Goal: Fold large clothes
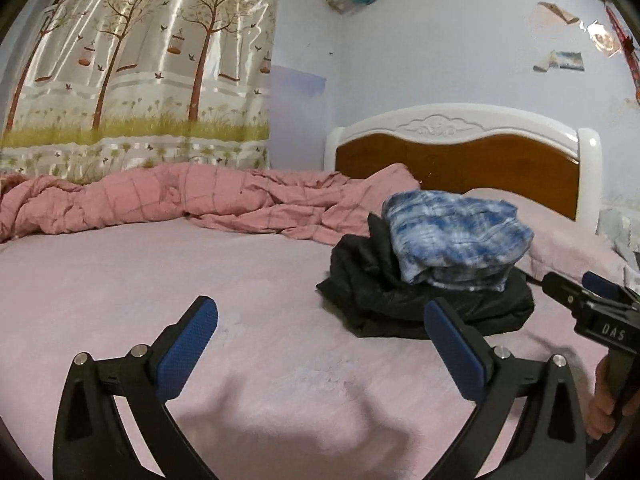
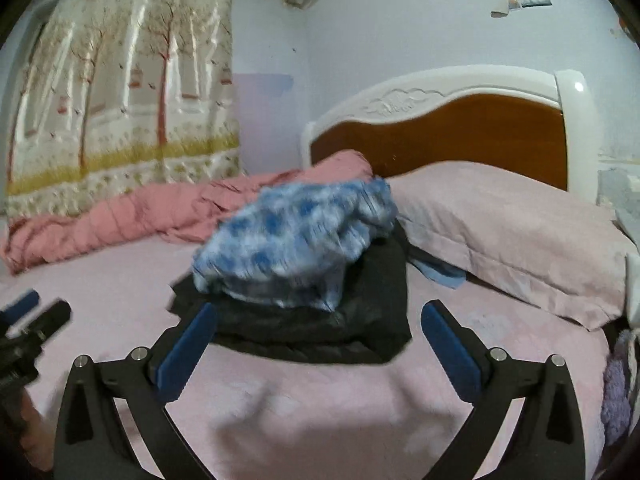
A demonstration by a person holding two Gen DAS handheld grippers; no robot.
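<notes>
I see both my left claw (image 1: 320, 344) and right claw (image 2: 318, 344) spread wide, gripping nothing. A blue-white garment (image 1: 456, 236) lies on a black garment (image 1: 420, 304) on the bed (image 1: 160, 272).

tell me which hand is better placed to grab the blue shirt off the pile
Right, probably. The right gripper faces the blue shirt on the black garment head-on, open and empty. From the left gripper, the pile sits off to the right.

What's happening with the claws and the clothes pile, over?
Both claws, left and right, open, empty. Blue-white garment sits atop black garment on bed sheet. Nothing in the way.
</notes>
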